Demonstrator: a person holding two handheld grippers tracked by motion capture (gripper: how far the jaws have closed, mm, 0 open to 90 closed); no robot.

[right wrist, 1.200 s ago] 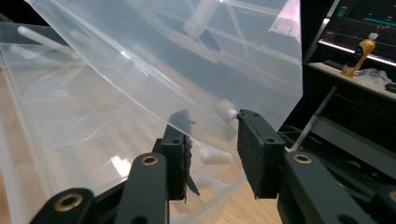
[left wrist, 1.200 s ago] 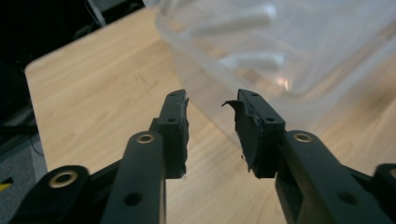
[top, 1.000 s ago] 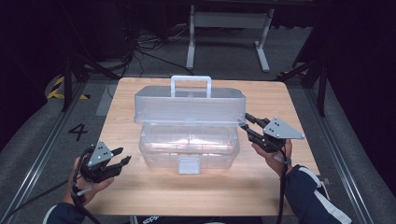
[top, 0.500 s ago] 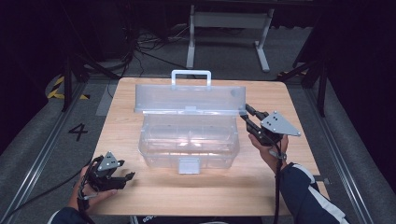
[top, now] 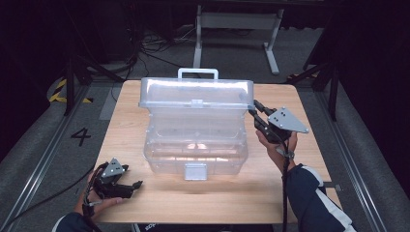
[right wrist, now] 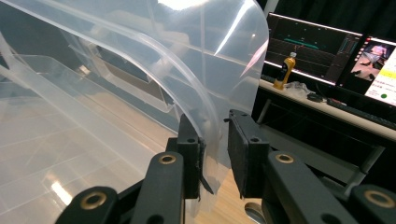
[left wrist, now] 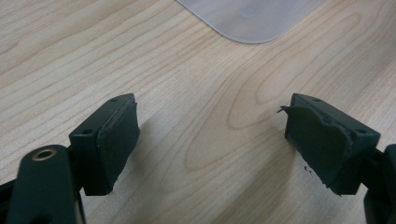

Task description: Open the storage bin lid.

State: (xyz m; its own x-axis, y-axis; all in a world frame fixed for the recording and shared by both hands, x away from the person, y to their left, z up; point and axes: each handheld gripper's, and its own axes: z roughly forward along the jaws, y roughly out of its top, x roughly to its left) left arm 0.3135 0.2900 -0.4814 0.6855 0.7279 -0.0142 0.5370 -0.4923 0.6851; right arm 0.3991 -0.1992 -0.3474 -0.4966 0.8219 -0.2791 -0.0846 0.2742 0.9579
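At the near left corner of the wooden table (top: 145, 101), the left gripper (top: 129, 187) lies low over the bare wood, held by the person's left hand (top: 99, 200), with its cable (top: 29, 205) trailing off to the near left. In the left gripper view its jaws stand wide apart and released, grasping nothing; wood grain shows between the two black pads (left wrist: 116, 140), and a rounded translucent plastic corner (left wrist: 250, 18) lies on the table just beyond them. At the middle of the table stands the clear plastic storage box (top: 196, 145), well apart from the left gripper, with its latch tab (top: 195, 171) on the near wall. Its lid (top: 196, 94) is raised and tilted upward toward the far side, the white carry handle (top: 197, 72) topping the far edge. At the right side of the box, the right gripper (top: 254, 110), carrying a grey three-cornered plate (top: 286, 120) and held by the person's right hand (top: 275, 145) with a dark sleeve (top: 314, 203) behind it, reaches the right end of the lid. In the right gripper view the jaws straddle the curved lid edge (right wrist: 212, 116): the left pad (right wrist: 190, 154) touches the plastic, while a narrow gap separates the sheet from the right pad (right wrist: 236, 154), so whether the grip is fully clenched on the lid cannot be told. Beyond the lid in that view, a yellow bottle (right wrist: 285, 70) stands on a far desk (right wrist: 327, 109) beside lit monitors (right wrist: 313, 46).
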